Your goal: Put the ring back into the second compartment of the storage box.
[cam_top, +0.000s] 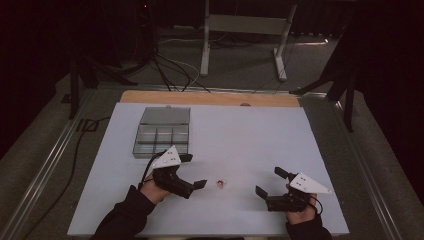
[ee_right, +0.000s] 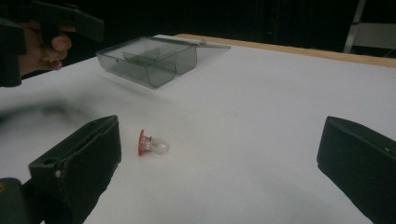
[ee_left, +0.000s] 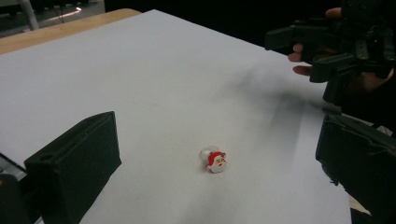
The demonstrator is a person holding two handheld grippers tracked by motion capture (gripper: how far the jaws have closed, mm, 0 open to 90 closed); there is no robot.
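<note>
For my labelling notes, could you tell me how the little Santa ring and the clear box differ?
The Santa ring is tiny, red and white; the clear box is far larger, grey-tinted and divided into compartments. The ring lies between the grippers; the box sits farther back, lid open. Both rest untouched on the white table.

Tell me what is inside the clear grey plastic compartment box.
The clear grey plastic compartment box, lid open, shows dividers and seemingly empty compartments; the left gripper covers its near edge.

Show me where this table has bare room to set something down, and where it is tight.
The white table is bare right of the open compartment box, back to the wooden edge, and along the right side above the right gripper. It is tight near the front, where the left gripper and right gripper flank the Santa ring.
</note>
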